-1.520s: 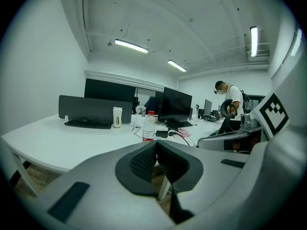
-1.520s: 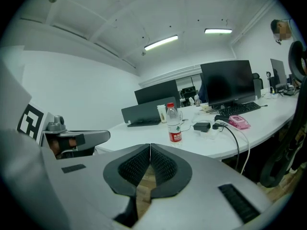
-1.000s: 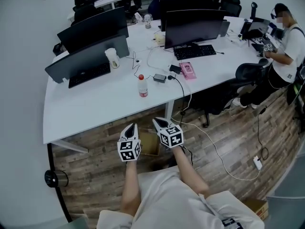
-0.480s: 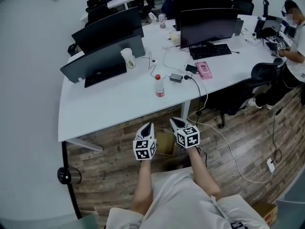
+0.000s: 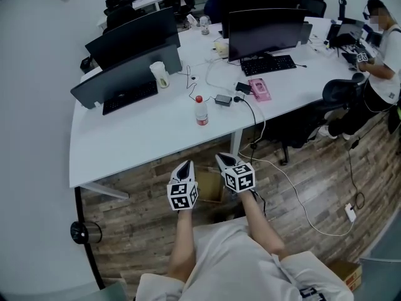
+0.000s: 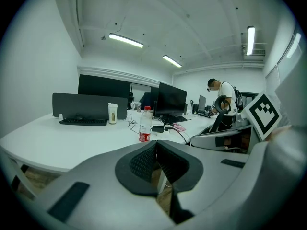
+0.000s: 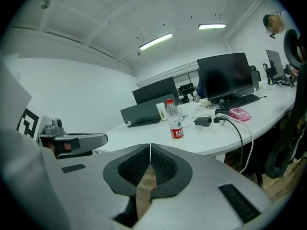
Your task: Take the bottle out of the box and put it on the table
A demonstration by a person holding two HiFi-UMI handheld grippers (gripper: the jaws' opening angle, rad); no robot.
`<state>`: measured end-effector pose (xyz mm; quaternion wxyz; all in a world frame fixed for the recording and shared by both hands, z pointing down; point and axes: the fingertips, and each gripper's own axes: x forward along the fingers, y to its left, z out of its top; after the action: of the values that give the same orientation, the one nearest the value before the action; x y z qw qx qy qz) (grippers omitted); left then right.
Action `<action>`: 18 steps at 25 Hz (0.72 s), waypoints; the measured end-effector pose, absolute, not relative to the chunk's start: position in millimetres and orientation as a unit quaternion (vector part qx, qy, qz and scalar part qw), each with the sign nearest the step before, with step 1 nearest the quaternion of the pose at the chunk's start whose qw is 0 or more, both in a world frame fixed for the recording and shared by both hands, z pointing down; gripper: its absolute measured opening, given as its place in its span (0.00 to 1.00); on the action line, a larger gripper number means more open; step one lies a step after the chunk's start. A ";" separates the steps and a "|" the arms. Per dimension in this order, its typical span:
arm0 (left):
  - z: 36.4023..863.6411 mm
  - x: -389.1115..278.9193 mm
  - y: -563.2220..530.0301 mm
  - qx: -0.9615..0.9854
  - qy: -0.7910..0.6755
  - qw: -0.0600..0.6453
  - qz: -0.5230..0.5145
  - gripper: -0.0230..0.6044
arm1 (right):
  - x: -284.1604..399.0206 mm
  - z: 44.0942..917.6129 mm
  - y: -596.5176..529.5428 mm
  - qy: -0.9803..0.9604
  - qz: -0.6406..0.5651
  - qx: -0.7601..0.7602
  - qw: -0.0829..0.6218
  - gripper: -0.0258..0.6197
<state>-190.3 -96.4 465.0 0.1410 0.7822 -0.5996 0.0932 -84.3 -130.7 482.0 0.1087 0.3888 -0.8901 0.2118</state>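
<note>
A clear water bottle (image 5: 200,110) with a red cap and red label stands upright on the white table (image 5: 138,137), near its front edge. The bottle (image 6: 145,124) also shows in the left gripper view, and the bottle (image 7: 175,120) in the right gripper view. An open cardboard box (image 5: 210,188) sits on the wooden floor under the table edge. My left gripper (image 5: 186,165) and right gripper (image 5: 222,158) hover side by side over the box, short of the table. Both are shut and hold nothing: left gripper (image 6: 156,143), right gripper (image 7: 150,146).
Monitors (image 5: 260,24), keyboards (image 5: 268,64), a cup (image 5: 158,74), a pink packet (image 5: 260,89) and a power adapter (image 5: 223,100) with cables lie on the table. A cable trails across the floor to a power strip (image 5: 350,212). A person (image 5: 380,55) sits at the far right beside an office chair (image 5: 341,94).
The head view has swayed right and back a little. Both grippers keep their place above the box and stay shut. The bottle has not moved.
</note>
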 end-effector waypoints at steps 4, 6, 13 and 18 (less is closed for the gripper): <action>465.3 -188.1 -95.3 0.786 -0.595 0.139 0.096 0.06 | -87.3 482.3 -131.5 -0.891 0.209 0.386 0.114 0.10; 464.1 -187.7 -95.0 0.787 -0.594 0.139 0.096 0.06 | -89.8 481.1 -131.5 -0.892 0.205 0.385 0.118 0.10; 460.5 -188.6 -96.3 0.790 -0.590 0.137 0.097 0.06 | -85.7 484.1 -140.5 -0.884 0.208 0.400 0.121 0.10; 452.2 -190.8 -97.8 0.791 -0.591 0.129 0.091 0.06 | -82.3 476.1 -144.1 -0.882 0.204 0.409 0.112 0.10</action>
<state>-190.8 -97.8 452.2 0.1295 0.7912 -0.5908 0.0908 -82.3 -144.1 476.1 0.1123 0.4094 -0.8822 0.2038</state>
